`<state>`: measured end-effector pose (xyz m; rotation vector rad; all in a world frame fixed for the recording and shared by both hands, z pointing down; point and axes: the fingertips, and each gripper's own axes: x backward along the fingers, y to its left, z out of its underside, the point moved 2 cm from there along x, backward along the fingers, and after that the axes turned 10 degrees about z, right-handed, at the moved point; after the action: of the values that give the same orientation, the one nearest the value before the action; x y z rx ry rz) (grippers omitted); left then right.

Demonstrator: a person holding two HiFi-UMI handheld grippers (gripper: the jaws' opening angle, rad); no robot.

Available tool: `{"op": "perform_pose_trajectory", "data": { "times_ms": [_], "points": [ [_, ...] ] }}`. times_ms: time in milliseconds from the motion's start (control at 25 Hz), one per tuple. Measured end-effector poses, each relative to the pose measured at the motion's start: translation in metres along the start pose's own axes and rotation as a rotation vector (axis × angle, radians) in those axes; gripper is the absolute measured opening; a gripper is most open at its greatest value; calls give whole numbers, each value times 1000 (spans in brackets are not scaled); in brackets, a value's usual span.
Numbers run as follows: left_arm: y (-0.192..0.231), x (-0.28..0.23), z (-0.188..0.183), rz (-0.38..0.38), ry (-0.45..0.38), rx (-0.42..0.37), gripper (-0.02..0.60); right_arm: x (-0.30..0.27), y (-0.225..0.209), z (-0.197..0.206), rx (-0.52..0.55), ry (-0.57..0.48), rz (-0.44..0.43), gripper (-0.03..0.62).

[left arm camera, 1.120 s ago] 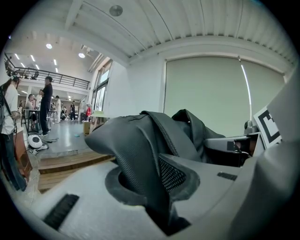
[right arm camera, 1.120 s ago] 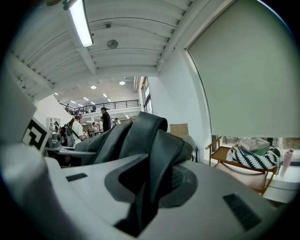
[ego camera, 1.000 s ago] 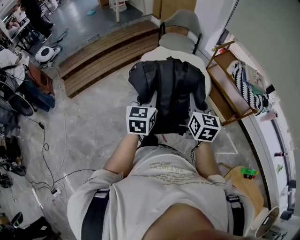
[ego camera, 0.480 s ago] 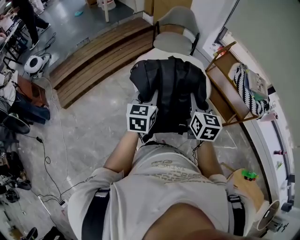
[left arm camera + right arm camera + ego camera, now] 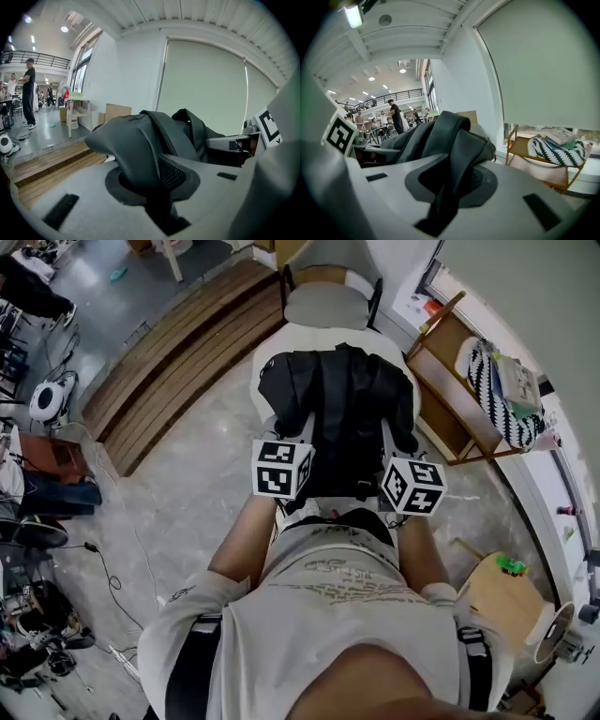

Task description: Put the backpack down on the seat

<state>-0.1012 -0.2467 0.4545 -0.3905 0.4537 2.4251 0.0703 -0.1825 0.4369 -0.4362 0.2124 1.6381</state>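
**Head view.** The backpack (image 5: 339, 413) is carried just above the white seat (image 5: 309, 336), with its long axis running from the seat's near edge toward the far one. The left gripper (image 5: 281, 460) and right gripper (image 5: 411, 479) are placed at the seat's near side, one on each flank of the bag and equally near it. The coming move is judged to be a straight lowering. Compared with a second ago, more of the seat is covered by the bag.

**Left gripper view.** The jaws are closed narrowly on a padded black fold of the backpack (image 5: 140, 154).

**Right gripper view.** The jaws are likewise clamped on a fold of the backpack (image 5: 454, 154).
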Motion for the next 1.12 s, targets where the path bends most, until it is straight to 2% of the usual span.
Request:
{"op": "perform_pose_trajectory", "data": {
  "times_ms": [200,520,800,1120],
  "points": [
    [1,-38,15,40,70,7,80,-22,-26,19,-38,57,18,63],
    [5,-105,52,80,228,53,80,-67,-70,61,-52,173,2,63],
    [13,-175,98,125,366,161,80,-113,-115,108,-85,267,-6,63],
    [29,-251,162,203,543,120,80,-155,-150,184,-160,366,32,63]
  ]
}}
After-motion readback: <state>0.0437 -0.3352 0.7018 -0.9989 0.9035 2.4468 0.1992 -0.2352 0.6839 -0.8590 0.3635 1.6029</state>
